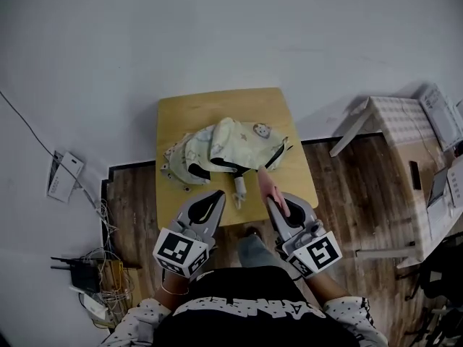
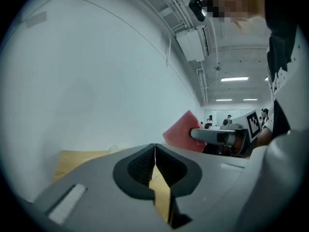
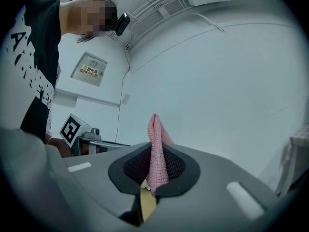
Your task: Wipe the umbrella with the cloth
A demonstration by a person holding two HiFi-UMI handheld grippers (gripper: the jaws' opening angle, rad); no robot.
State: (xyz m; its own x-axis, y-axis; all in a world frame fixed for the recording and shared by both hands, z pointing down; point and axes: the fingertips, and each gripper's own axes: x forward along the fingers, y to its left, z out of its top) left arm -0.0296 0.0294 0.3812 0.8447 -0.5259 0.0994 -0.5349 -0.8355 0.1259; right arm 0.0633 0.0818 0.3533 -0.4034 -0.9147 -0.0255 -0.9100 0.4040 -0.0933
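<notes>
Grasping the pink cloth (image 3: 157, 146) between the pressed jaws of the right gripper (image 1: 269, 199), fabric sticking up past the pads; holding the left gripper (image 1: 217, 197) clenched on nothing, jaws meeting; positioning both grippers over the 6 o'clock edge of the wooden table (image 1: 217, 101); finding the folded umbrella (image 1: 224, 144) lying at table centre, handle pointing to 6 o'clock between the gripper tips

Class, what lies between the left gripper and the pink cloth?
The umbrella's handle, lying on the table; the head view shows it.
</notes>
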